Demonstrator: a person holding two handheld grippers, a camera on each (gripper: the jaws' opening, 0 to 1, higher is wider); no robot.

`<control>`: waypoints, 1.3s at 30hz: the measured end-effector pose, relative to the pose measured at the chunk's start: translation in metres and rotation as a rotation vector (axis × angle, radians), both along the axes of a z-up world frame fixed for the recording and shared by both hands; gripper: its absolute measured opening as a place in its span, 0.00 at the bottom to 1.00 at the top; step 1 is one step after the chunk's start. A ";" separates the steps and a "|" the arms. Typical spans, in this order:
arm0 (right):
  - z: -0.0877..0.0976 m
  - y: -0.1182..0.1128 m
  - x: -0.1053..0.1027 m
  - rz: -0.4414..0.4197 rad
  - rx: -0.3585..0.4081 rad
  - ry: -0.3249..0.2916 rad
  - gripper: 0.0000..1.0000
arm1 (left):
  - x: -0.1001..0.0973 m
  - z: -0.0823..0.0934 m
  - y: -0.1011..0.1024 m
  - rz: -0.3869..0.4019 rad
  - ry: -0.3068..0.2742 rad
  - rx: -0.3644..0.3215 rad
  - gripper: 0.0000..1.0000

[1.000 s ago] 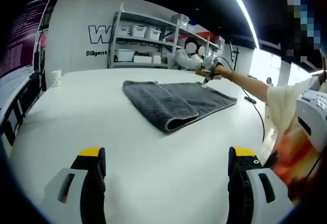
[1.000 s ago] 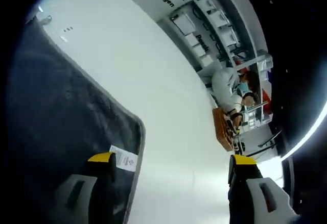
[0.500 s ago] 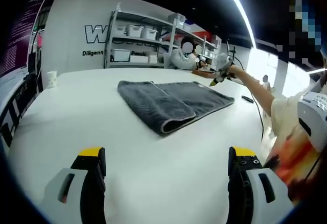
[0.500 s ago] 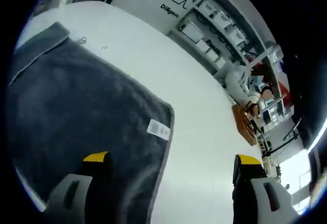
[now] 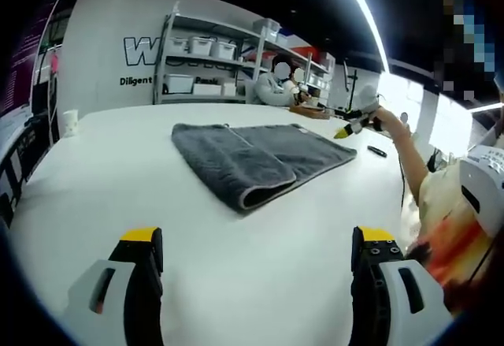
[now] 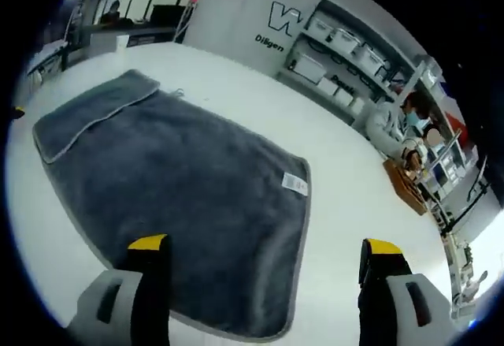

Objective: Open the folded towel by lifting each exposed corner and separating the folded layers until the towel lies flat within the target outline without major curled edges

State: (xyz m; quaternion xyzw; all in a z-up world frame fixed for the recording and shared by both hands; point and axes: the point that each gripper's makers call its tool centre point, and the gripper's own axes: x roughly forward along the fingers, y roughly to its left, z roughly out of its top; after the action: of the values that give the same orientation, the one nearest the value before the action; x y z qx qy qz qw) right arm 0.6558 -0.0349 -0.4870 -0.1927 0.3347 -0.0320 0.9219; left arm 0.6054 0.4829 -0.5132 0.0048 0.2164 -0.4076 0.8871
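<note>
Left gripper (image 5: 253, 243) and right gripper (image 6: 266, 253): fingers parted wide, empty; person's right arm (image 5: 409, 161) outstretched toward 2 o'clock in left gripper view.

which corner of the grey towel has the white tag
The corner of the grey terry towel toward the shelves; its white tag sits just inside the hem, the other corners are bare.

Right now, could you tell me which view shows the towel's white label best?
The right gripper view: the white label lies plainly on the grey towel near its corner. The left gripper view shows the towel far off, label indiscernible.
</note>
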 end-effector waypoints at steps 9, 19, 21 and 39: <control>0.003 0.041 -0.029 0.067 0.127 -0.117 0.99 | 0.003 -0.005 -0.010 -0.006 0.009 0.015 0.98; -0.005 0.078 -0.066 0.068 0.218 -0.181 0.99 | 0.015 0.008 -0.031 -0.006 0.003 -0.074 0.96; -0.009 0.084 -0.072 0.071 0.219 -0.174 0.99 | 0.017 0.011 -0.036 -0.012 -0.003 -0.081 0.95; -0.041 0.103 -0.102 0.066 0.227 -0.121 0.98 | 0.038 0.015 -0.087 -0.029 -0.086 0.032 0.83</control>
State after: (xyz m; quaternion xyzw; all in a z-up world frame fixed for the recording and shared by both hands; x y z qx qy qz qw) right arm 0.5536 0.0684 -0.5282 -0.0958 0.2734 0.0247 0.9568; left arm 0.6430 0.3955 -0.4987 0.0399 0.1844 -0.4163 0.8895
